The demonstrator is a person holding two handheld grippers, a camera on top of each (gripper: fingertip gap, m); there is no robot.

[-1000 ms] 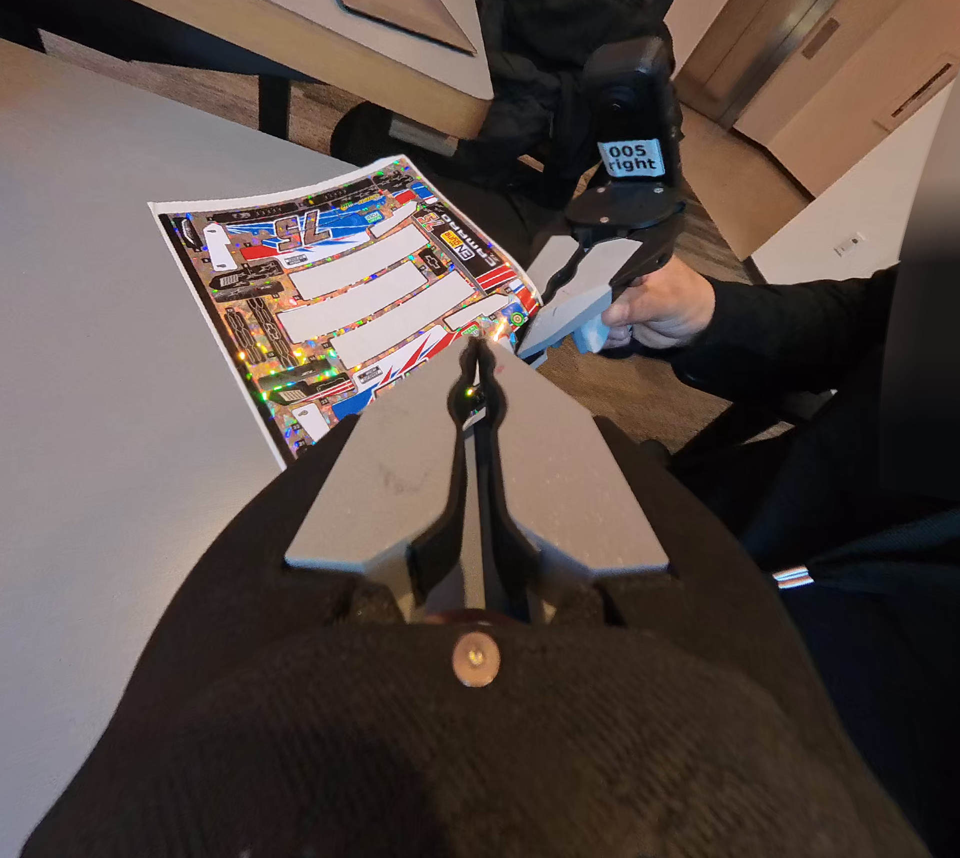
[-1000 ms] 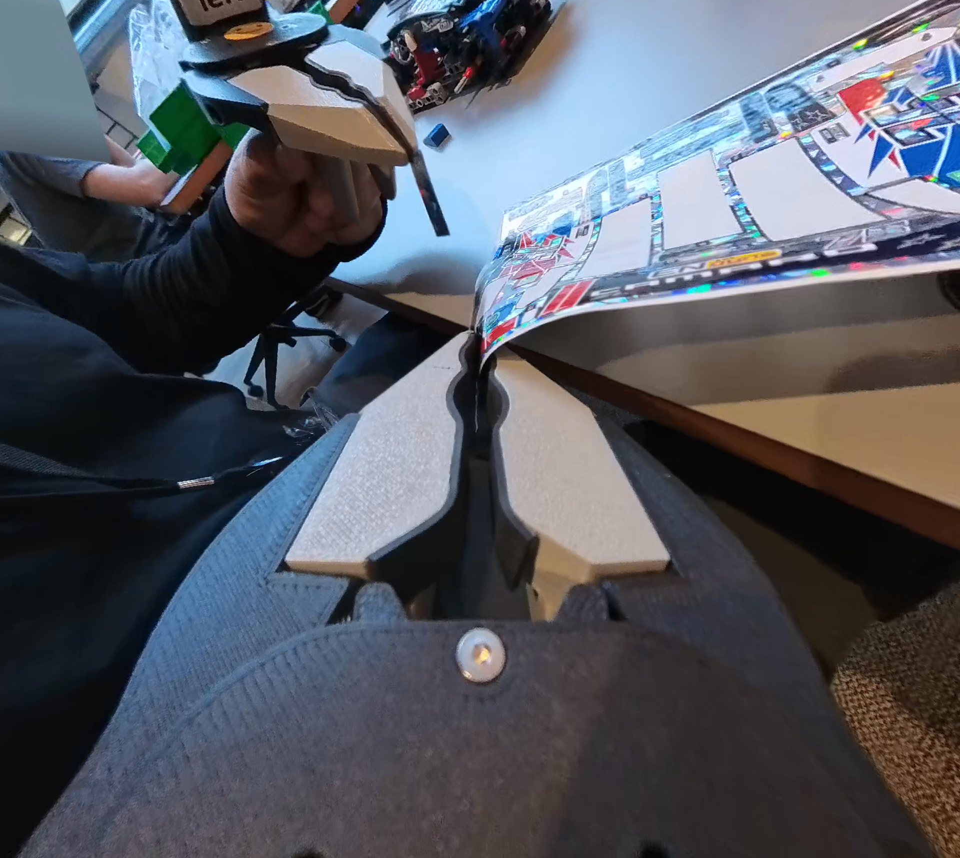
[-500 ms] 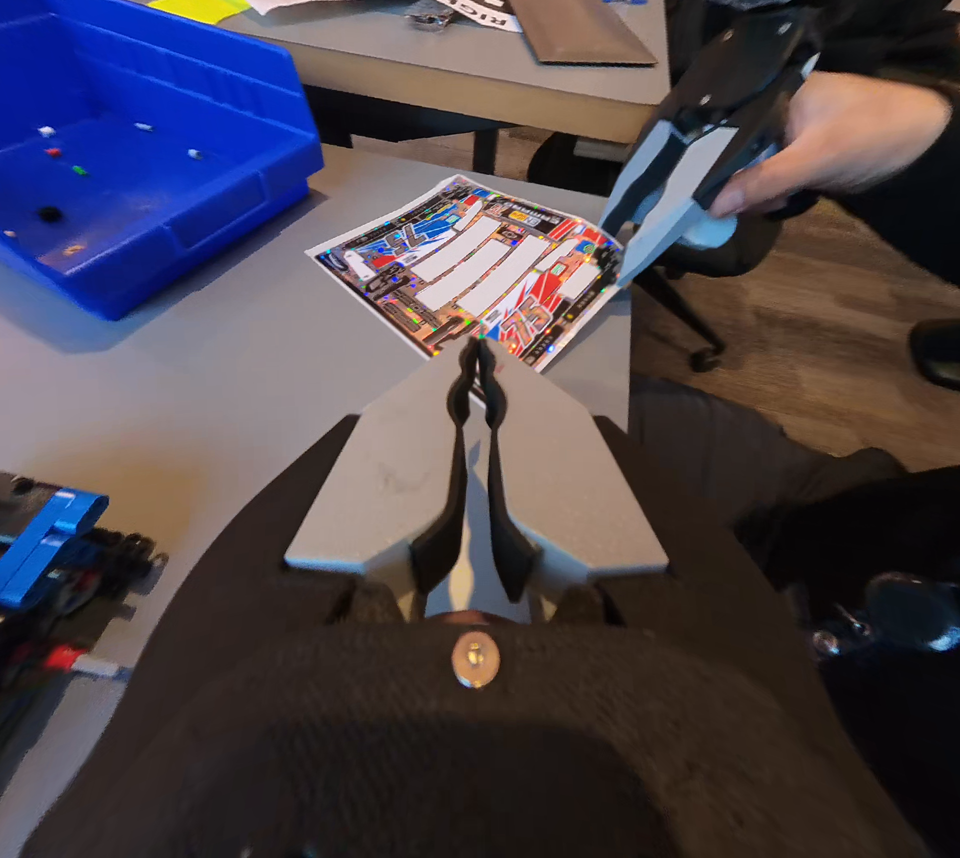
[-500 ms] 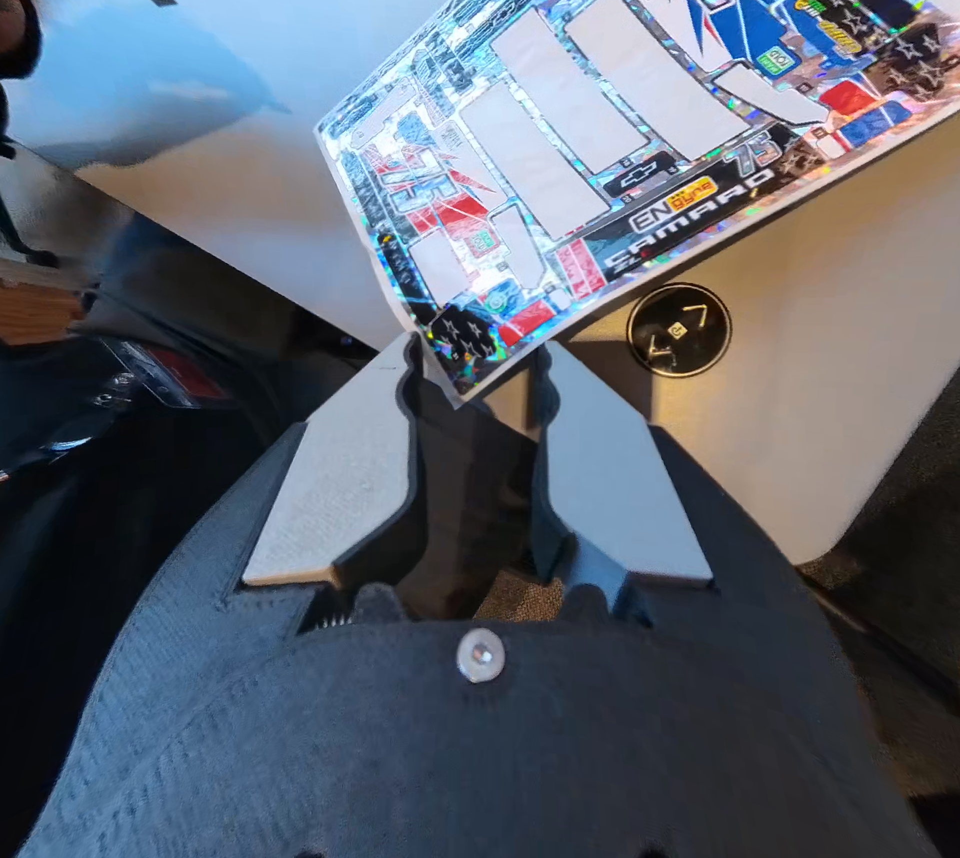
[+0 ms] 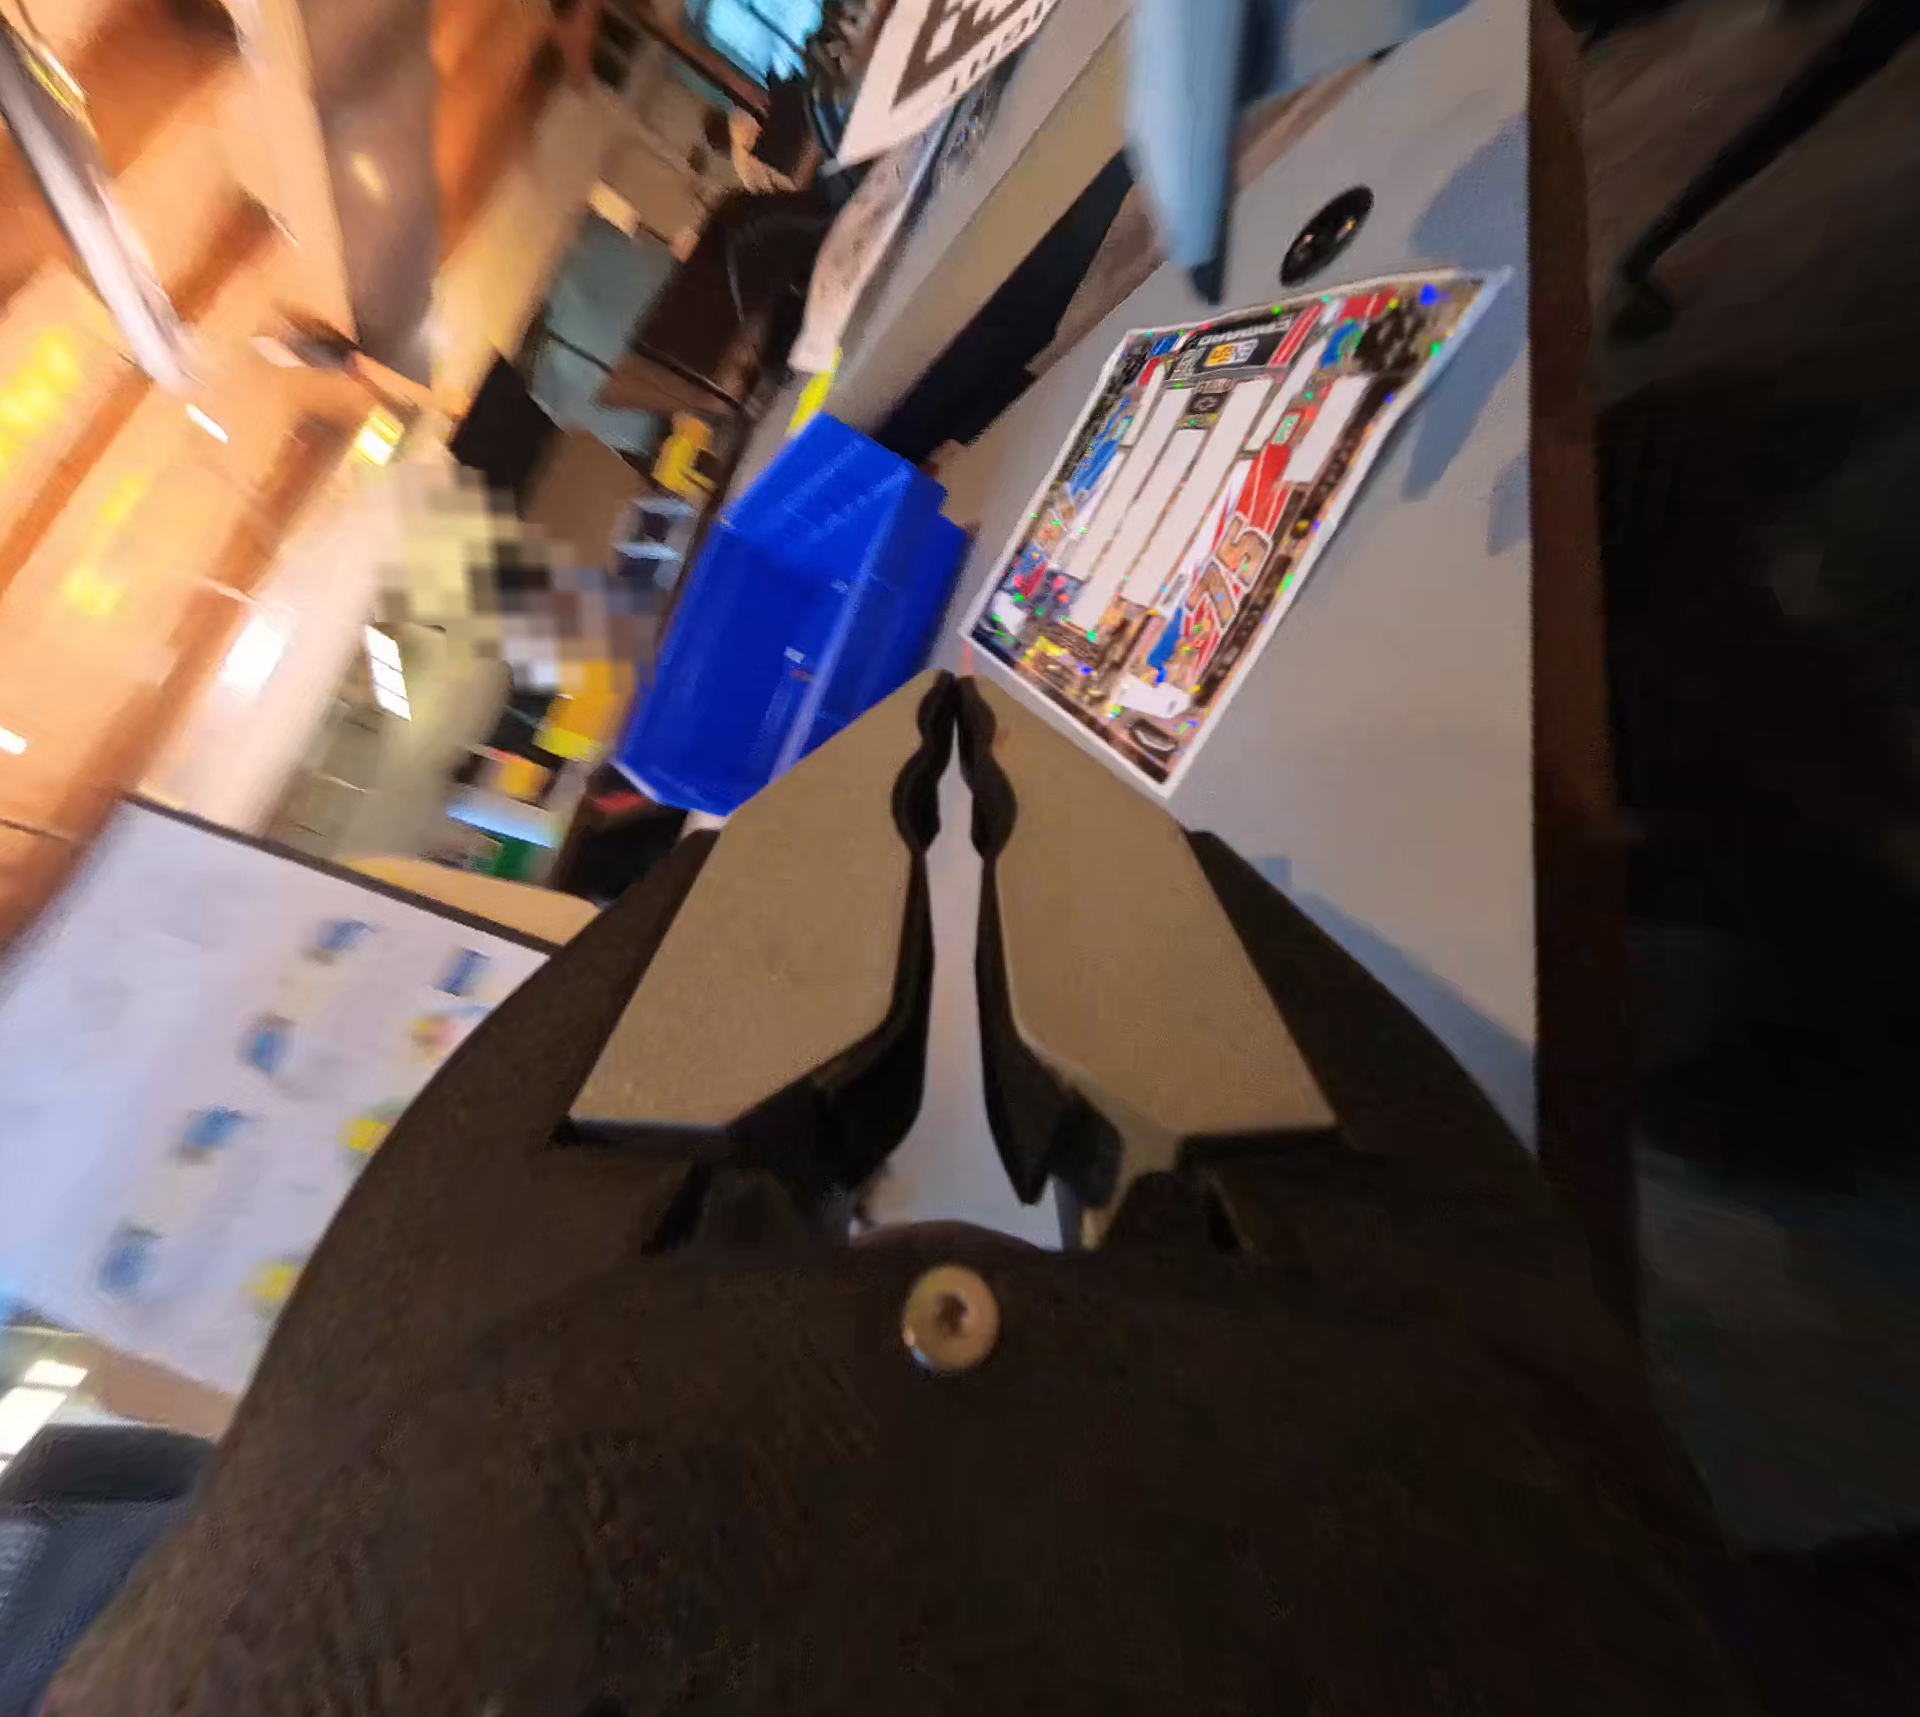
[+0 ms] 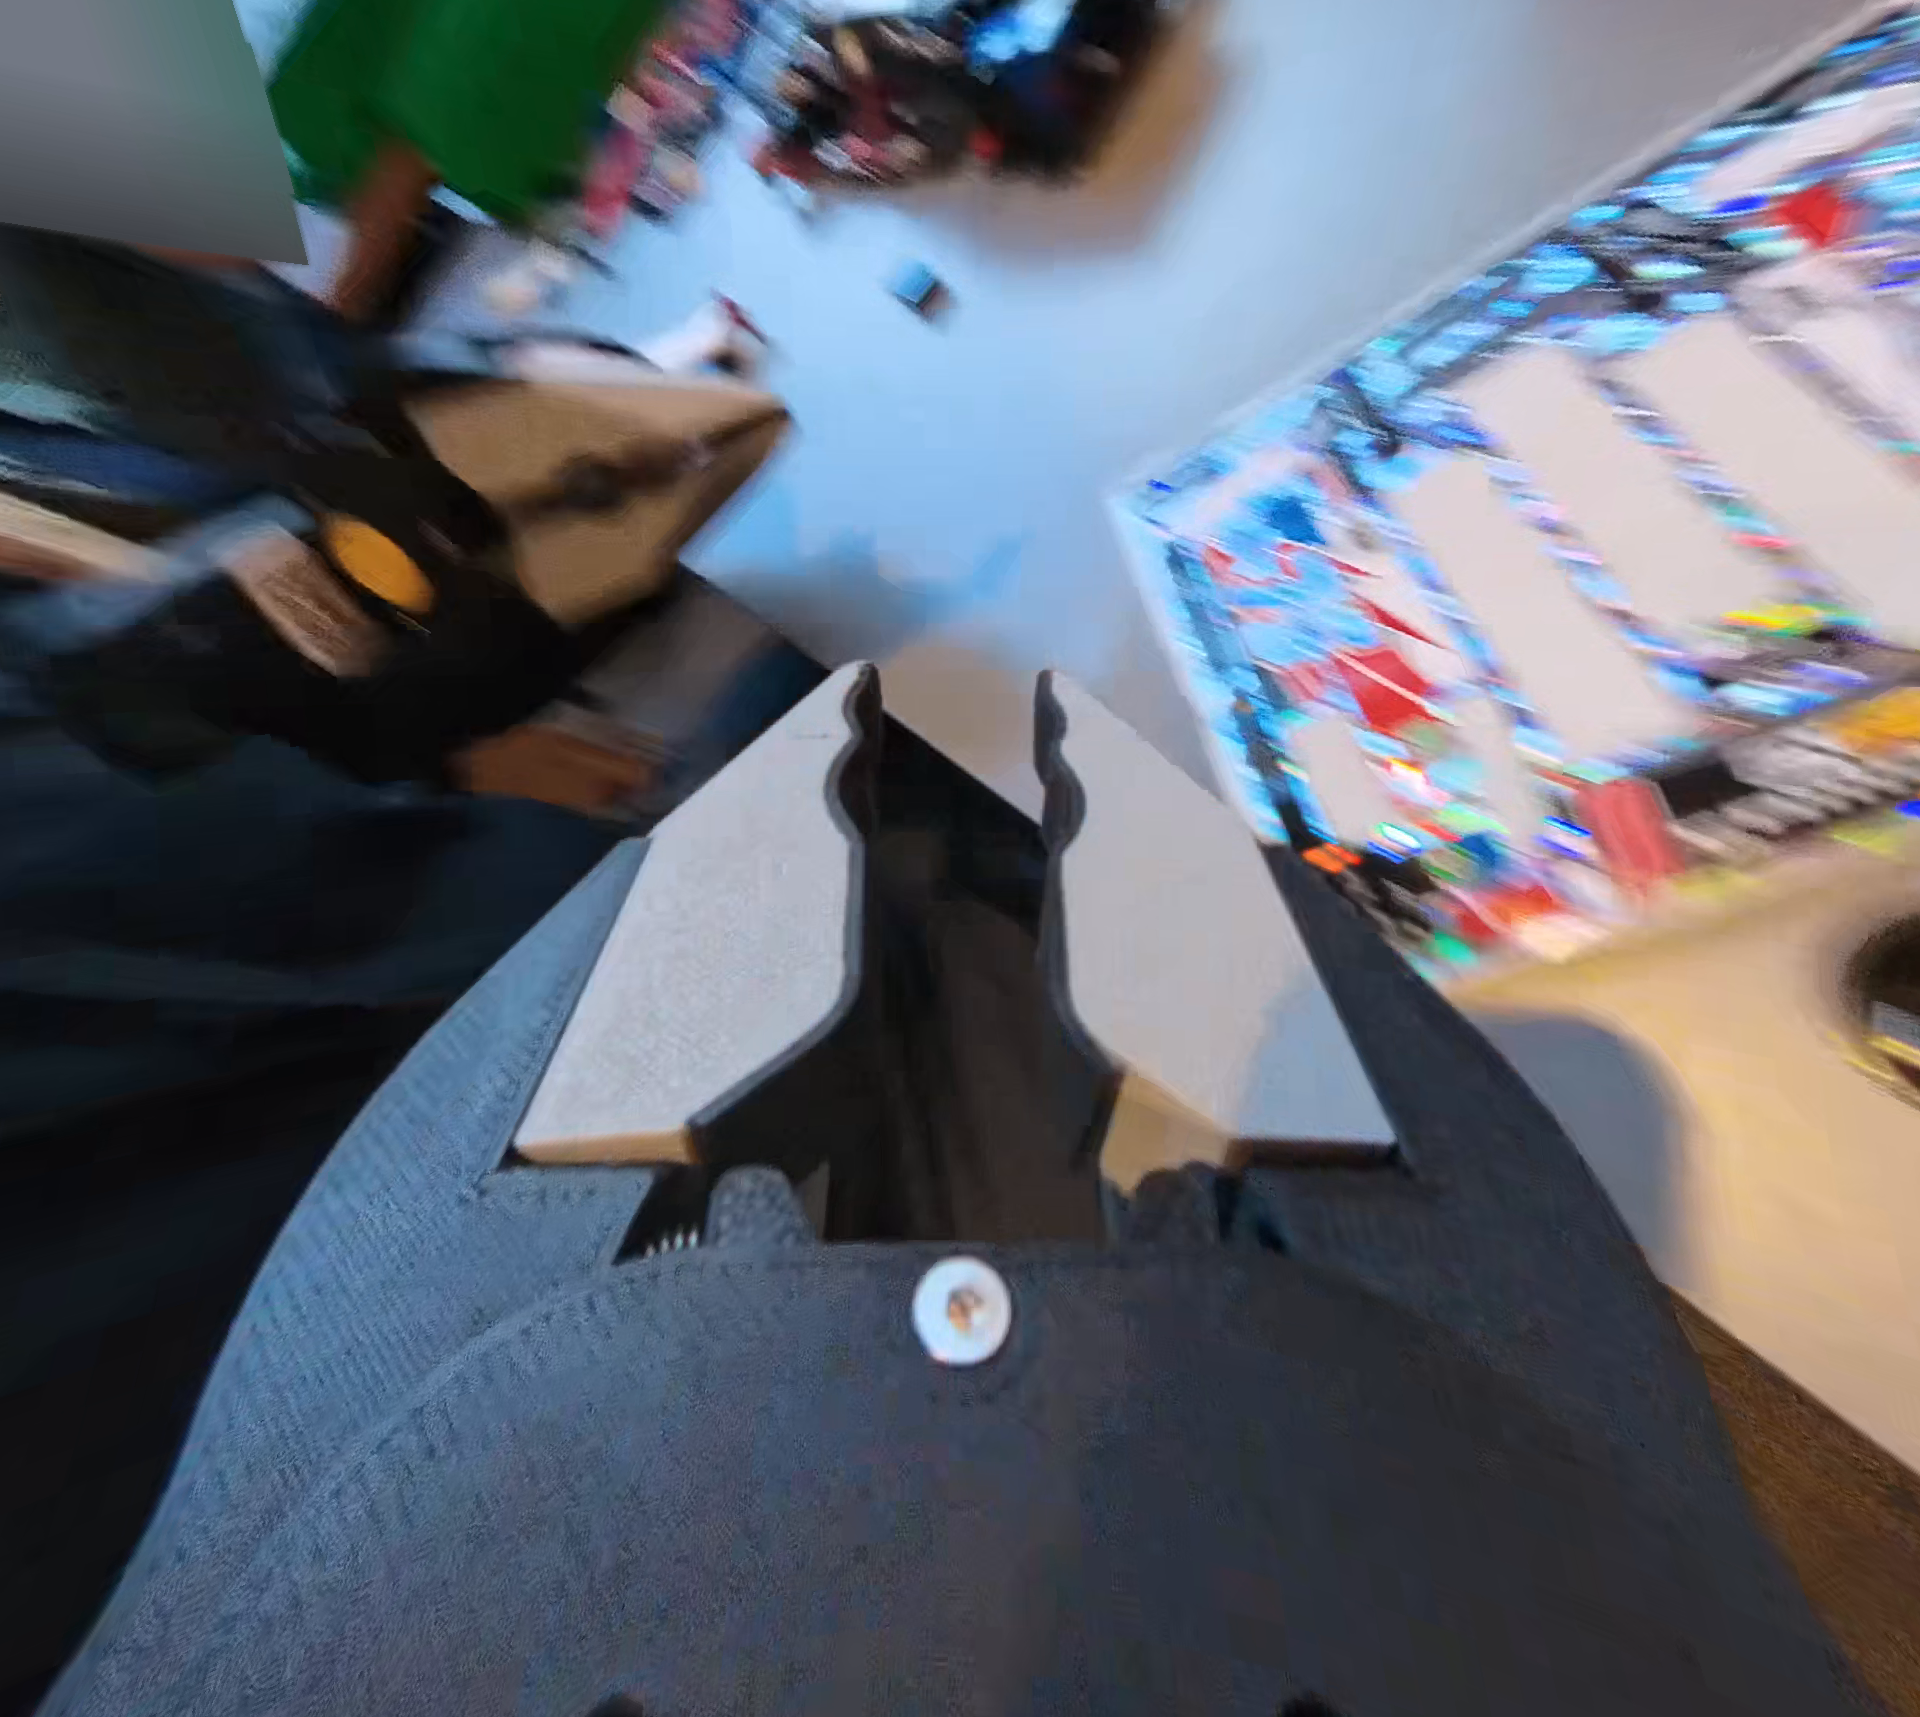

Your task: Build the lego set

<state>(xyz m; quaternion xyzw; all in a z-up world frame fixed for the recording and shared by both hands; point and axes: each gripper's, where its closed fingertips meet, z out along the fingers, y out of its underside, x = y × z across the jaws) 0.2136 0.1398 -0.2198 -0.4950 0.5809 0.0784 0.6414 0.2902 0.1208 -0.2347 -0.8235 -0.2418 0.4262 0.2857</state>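
Note:
The shiny sticker sheet (image 5: pixel 1226 524) lies flat on the grey table (image 5: pixel 1382 784) near its edge; it also shows, blurred, in the right wrist view (image 6: pixel 1558 628). My left gripper (image 5: pixel 954 691) is shut with nothing visible between its tips, close to the sheet's near corner. It appears blurred in the right wrist view (image 6: pixel 582 504). My right gripper (image 6: pixel 956 691) is open and empty, just left of the sheet at the table edge. The partly built dark lego car (image 6: pixel 987 57) stands farther back on the table, blurred.
A blue bin (image 5: pixel 800 618) stands beyond the sheet. A small blue piece (image 6: pixel 914 285) lies loose on the table. A green box (image 6: pixel 478 26) is at the back left. A round black grommet (image 5: pixel 1325 233) sits in the tabletop. An instruction booklet (image 5: pixel 208 1096) lies at the left. The gap from one gripper's tips to the other's is roughly 9 cm. The right gripper is farther from the partly built dark lego car (image 6: pixel 987 57), some 25 cm, than the left, some 20 cm.
My right gripper has opened and let go of the sheet's corner; the sheet now lies flat. Both grippers swung fast, the left view rolling onto its side.

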